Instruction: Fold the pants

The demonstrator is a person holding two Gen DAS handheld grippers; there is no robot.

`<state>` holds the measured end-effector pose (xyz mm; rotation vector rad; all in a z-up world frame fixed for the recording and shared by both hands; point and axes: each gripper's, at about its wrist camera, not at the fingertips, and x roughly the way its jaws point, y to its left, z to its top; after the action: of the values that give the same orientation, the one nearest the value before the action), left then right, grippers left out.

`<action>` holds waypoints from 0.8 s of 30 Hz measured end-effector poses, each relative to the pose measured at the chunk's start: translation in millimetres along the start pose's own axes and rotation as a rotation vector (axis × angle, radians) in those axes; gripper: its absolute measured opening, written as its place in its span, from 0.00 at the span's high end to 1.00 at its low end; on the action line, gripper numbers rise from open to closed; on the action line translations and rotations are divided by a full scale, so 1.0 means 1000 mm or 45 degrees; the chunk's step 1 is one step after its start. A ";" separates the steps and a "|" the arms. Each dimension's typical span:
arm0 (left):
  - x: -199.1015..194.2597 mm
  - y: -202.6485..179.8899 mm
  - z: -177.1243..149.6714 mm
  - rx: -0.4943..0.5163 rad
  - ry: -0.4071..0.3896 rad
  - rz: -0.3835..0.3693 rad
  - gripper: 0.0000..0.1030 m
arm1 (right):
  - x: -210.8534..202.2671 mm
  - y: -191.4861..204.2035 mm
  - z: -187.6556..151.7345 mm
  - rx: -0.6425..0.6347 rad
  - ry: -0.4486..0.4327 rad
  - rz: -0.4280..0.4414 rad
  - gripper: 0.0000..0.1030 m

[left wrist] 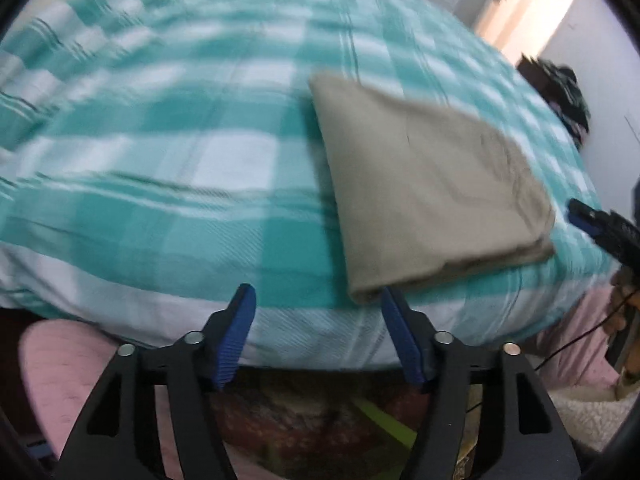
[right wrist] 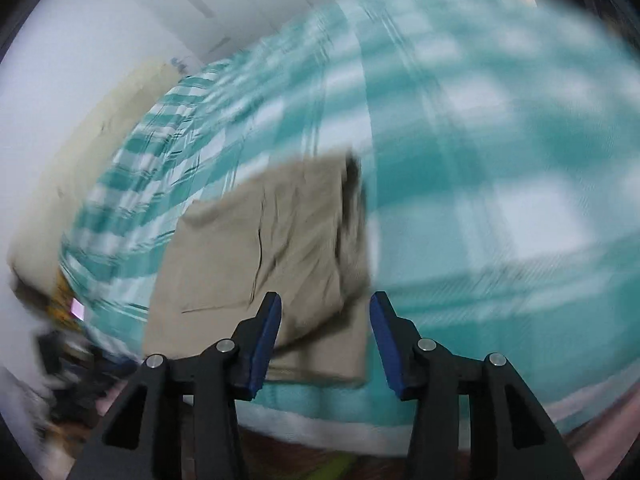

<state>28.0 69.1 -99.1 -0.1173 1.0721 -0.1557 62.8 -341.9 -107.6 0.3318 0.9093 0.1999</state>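
Folded tan pants (left wrist: 428, 184) lie flat on a bed (left wrist: 180, 168) covered in teal and white checks, close to the bed's near edge.

In the left wrist view, the pants sit to the right of centre, and their near left corner comes just beside the right fingertip of the left gripper (left wrist: 316, 300). Its jaws are spread, with only bedcover between them. At the far right of this view, the blue-tipped end of the right gripper (left wrist: 600, 228) pokes in just past the right edge of the pants; its jaws cannot be read from here. A pink sleeve (left wrist: 576, 340) and part of a hand (left wrist: 618, 312) show below it, cut off by the frame edge. A dark heap at the bed's far right corner is too blurred to name.

The right wrist view is heavily smeared. It shows the right gripper (right wrist: 324, 304) over the near right corner of the pants (right wrist: 264, 248), jaws spread, pads not pressing the cloth. A pale wall (right wrist: 100, 20) shows at the left.
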 end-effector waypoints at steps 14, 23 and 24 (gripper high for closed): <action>0.067 -0.072 0.025 0.260 0.096 0.183 0.29 | 0.066 0.056 -0.021 -0.501 0.125 -0.109 0.54; 0.060 -0.081 0.026 0.281 0.079 0.228 0.28 | 0.049 0.059 -0.012 -0.353 0.093 -0.031 0.52; 0.061 -0.081 0.027 0.285 0.079 0.226 0.28 | 0.048 0.059 -0.014 -0.358 0.092 -0.029 0.52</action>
<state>74.8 -21.6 -124.9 0.1849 1.1141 -0.1183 78.7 -269.0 -129.5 0.0540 0.9416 0.3166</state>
